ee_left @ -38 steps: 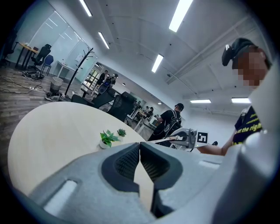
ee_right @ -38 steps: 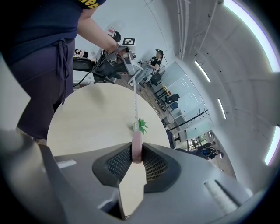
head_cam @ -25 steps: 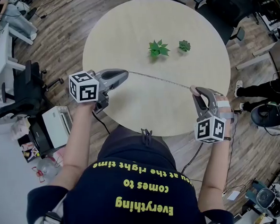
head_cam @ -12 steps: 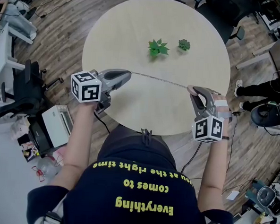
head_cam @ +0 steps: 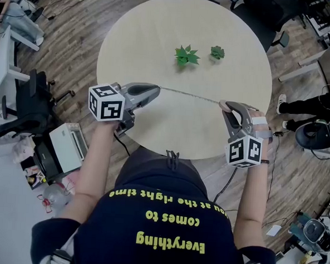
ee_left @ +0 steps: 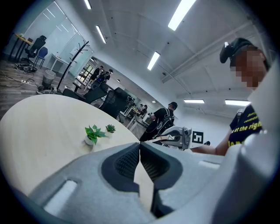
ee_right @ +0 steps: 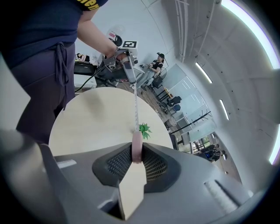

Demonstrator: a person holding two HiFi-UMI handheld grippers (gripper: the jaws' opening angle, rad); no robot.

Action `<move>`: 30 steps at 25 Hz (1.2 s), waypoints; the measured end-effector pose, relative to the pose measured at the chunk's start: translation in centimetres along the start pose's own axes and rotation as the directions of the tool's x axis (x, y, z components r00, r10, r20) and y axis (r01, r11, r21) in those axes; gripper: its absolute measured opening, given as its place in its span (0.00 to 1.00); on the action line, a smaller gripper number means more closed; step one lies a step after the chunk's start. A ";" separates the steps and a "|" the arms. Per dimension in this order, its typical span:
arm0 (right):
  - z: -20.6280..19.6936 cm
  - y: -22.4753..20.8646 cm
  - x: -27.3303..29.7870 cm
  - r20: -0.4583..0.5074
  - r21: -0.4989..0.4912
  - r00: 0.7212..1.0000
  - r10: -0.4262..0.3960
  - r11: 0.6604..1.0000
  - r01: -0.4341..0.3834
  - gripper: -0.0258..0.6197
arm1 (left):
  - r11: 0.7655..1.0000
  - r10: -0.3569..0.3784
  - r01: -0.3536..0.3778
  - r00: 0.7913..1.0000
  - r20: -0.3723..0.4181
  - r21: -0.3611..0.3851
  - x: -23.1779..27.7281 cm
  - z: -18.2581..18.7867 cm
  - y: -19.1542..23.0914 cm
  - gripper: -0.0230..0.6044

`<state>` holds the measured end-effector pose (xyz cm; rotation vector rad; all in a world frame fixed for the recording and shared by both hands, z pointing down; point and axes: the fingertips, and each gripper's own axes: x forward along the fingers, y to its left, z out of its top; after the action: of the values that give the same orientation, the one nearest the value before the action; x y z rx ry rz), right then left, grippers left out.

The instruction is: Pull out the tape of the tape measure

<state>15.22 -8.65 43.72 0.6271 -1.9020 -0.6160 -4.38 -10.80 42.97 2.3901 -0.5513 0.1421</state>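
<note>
A thin tape (head_cam: 189,95) stretches level above the round beige table (head_cam: 160,33), from my left gripper (head_cam: 158,89) to my right gripper (head_cam: 224,106). The left gripper (ee_left: 140,148) is shut on the tape's end, and the tape (ee_left: 156,138) runs off from its tips toward the other gripper (ee_left: 177,136). My right gripper (ee_right: 136,153) is shut on the small pink tape measure case (ee_right: 136,148). From the case the marked tape (ee_right: 135,109) leads straight to the left gripper (ee_right: 127,59). Both grippers hover near the table's front edge.
Two small green plants (head_cam: 186,56) (head_cam: 217,52) stand on the far half of the table. Office chairs (head_cam: 27,106) and a white box (head_cam: 66,145) sit on the wooden floor at the left. Other people stand beyond the table (ee_left: 164,118).
My left gripper has drifted a little to the right, toward the right gripper. The right gripper has barely shifted. Both grips stay the same.
</note>
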 end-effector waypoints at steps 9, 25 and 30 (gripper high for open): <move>0.2 0.1 0.1 0.007 0.004 1.000 0.004 1.000 -0.004 0.17 | 1.000 -0.016 0.016 1.000 -0.007 -0.002 1.0 -0.3 -0.6 0.05; 1.4 0.6 0.7 0.029 0.009 0.999 0.021 1.000 -0.021 0.17 | 0.999 -0.043 0.043 0.999 -0.018 -0.007 1.9 -0.6 -1.3 0.05; 1.8 0.7 0.8 0.036 0.009 0.999 0.022 1.000 -0.023 0.17 | 0.998 -0.056 0.055 0.998 -0.024 -0.005 2.3 -0.7 -1.8 0.05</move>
<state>13.18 -8.44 44.07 0.6035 -1.9437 -0.6082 -1.48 -10.00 43.00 2.3941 -0.4733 0.1446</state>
